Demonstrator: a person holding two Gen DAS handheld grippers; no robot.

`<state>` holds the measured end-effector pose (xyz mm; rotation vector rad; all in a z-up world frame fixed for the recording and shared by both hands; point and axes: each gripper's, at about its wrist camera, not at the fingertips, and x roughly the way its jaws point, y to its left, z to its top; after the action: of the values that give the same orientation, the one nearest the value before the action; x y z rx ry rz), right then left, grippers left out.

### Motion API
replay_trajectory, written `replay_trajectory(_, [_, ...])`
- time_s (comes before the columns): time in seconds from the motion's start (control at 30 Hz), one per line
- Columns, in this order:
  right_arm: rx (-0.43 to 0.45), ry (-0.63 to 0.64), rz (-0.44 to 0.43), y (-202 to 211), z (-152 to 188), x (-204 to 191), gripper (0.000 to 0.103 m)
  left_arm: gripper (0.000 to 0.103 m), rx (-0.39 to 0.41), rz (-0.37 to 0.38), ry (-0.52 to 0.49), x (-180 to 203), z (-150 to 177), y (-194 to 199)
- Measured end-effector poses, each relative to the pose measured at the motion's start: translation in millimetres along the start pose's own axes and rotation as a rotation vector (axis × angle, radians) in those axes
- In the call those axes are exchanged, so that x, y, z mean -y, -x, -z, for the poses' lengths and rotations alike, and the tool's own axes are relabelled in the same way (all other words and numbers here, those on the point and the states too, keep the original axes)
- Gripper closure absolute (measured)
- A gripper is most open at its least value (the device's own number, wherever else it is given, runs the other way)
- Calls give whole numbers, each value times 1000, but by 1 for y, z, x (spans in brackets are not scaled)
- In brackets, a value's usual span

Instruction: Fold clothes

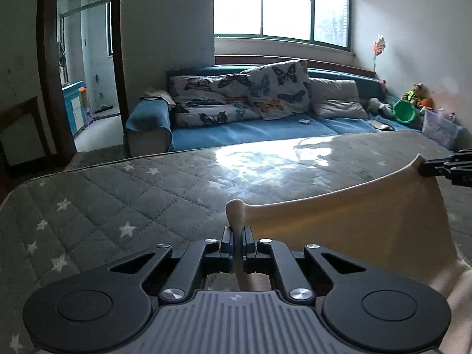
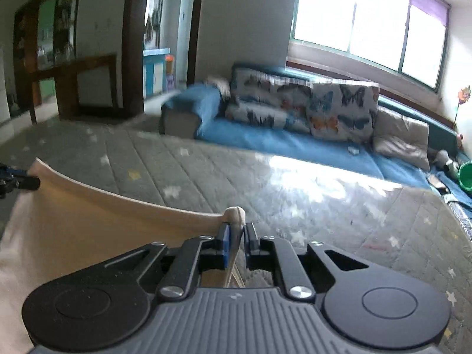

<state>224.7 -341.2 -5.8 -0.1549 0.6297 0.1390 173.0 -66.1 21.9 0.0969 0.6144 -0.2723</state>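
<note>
A cream garment [image 1: 348, 215] hangs stretched between my two grippers above a grey star-patterned mattress [image 1: 118, 194]. My left gripper [image 1: 237, 236] is shut on one corner of the garment, which bunches above the fingertips. My right gripper [image 2: 236, 233] is shut on the other corner, and the cream garment [image 2: 88, 224] spreads to its left. The right gripper shows at the right edge of the left wrist view [image 1: 442, 168]. The left gripper shows at the left edge of the right wrist view [image 2: 17, 181].
A blue sofa [image 1: 250, 132] with butterfly cushions [image 1: 277, 88] stands beyond the mattress [image 2: 324, 200] under a bright window. A green basin [image 1: 405, 112] and toys sit at its right end. A doorway [image 1: 85, 67] opens at the left.
</note>
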Motion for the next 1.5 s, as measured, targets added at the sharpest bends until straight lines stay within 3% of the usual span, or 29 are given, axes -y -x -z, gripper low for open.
replay_trajectory(0.13, [-40, 17, 0, -10, 4, 0, 92, 93, -63, -12, 16, -4, 9, -14])
replay_trajectory(0.23, [-45, 13, -70, 12, 11, -2, 92, 90, -61, -13, 22, -7, 16, -1])
replay_trajectory(0.47, [-96, 104, -304, 83, 60, -46, 91, 89, -41, 41, -17, 4, 43, 71])
replay_trajectory(0.57, [-102, 135, -383, 115, 86, -67, 88, 76, -37, 80, -64, 18, 65, 106])
replay_trajectory(0.6, [-100, 138, -393, 123, 92, -71, 81, 74, -35, 85, -79, 22, 74, 118])
replay_trajectory(0.67, [-91, 142, -415, 140, 104, -79, 78, 72, -37, 89, -91, 28, 88, 137])
replay_trajectory(0.97, [-98, 121, -382, 152, 130, -86, 78, 72, -50, -33, -95, 29, 149, 189])
replay_trajectory(1.3, [-83, 150, -327, 160, 145, -92, 78, 72, -47, -167, -62, 0, 167, 195])
replay_trajectory(1.5, [-74, 168, -308, 161, 147, -95, 78, 75, -50, -320, -145, -8, 169, 189])
